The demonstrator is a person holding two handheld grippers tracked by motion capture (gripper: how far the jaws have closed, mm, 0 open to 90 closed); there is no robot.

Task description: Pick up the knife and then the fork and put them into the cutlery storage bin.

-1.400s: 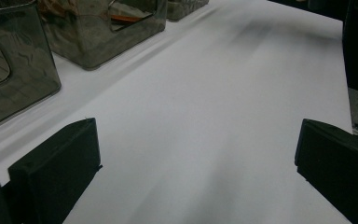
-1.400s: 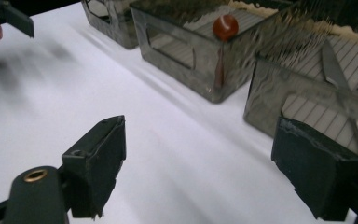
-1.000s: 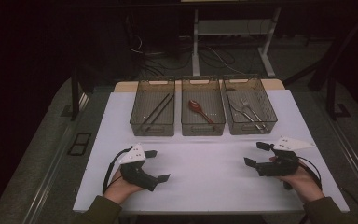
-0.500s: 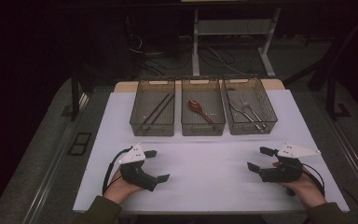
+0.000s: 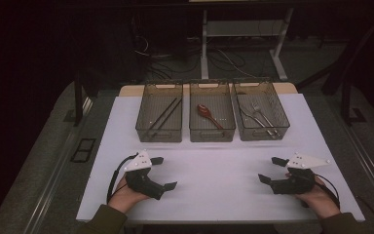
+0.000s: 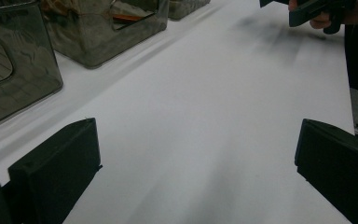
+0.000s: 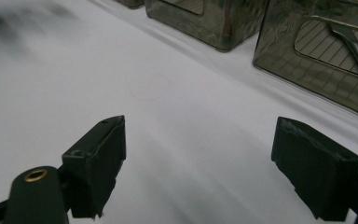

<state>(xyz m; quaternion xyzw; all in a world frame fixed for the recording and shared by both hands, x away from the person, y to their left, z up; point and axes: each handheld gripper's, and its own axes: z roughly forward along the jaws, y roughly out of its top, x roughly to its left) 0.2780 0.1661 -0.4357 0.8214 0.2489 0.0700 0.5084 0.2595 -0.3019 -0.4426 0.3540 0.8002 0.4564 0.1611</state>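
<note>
The right gripper (image 5: 269, 170) has been drawn slightly nearer; the left gripper (image 5: 164, 172) is unmoved. Both jaws are held apart, empty. The bins (image 5: 212, 131), far, are untouched: nothing begun.

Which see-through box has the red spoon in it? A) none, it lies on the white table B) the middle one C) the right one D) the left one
B: in the high view the red spoon lies inside the middle box, between the box with dark sticks and the box with metal cutlery.
</note>
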